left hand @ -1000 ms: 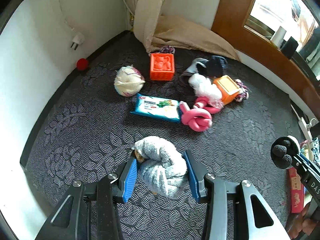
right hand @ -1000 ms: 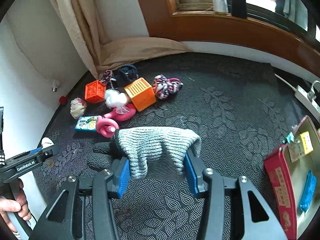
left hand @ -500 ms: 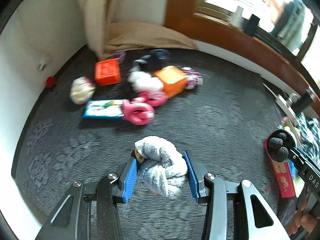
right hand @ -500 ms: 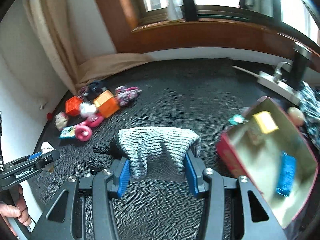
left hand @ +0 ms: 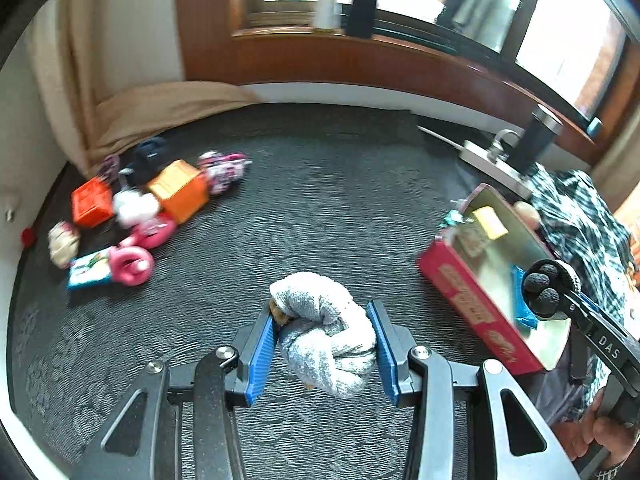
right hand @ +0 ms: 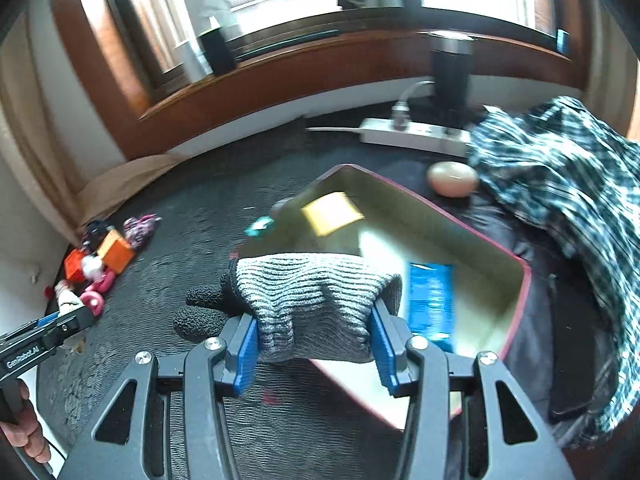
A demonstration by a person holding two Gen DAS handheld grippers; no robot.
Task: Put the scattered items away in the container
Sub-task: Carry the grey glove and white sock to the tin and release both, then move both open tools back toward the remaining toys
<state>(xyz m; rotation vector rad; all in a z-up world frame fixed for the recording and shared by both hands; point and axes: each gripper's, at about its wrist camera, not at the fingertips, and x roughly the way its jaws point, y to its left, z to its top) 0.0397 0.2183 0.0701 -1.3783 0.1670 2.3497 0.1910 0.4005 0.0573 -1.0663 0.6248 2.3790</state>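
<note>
My left gripper [left hand: 326, 340] is shut on a rolled grey knit sock [left hand: 326, 336], held above the dark carpet. My right gripper [right hand: 314, 334] is shut on a grey knit glove [right hand: 316, 300] with black fingertips, held over the near edge of the red tin box [right hand: 516, 316]. The box also shows in the left wrist view [left hand: 472, 304] at the right, with a yellow packet [right hand: 332, 213] and a blue packet [right hand: 430, 300] inside. The right gripper's glove tips [left hand: 540, 288] show in the left wrist view, over the box.
A pile of scattered items lies far left: orange cubes [left hand: 178, 191], a pink ring toy [left hand: 130, 266], a wipes packet [left hand: 88, 274], small cloth bundles. A white power strip [right hand: 412, 133], a checked cloth [right hand: 560, 184] and a beige round object [right hand: 452, 179] lie beyond the box.
Both grippers have swung right, away from the toy pile. The red tin box has come into view; my right gripper with the glove is now over it.
</note>
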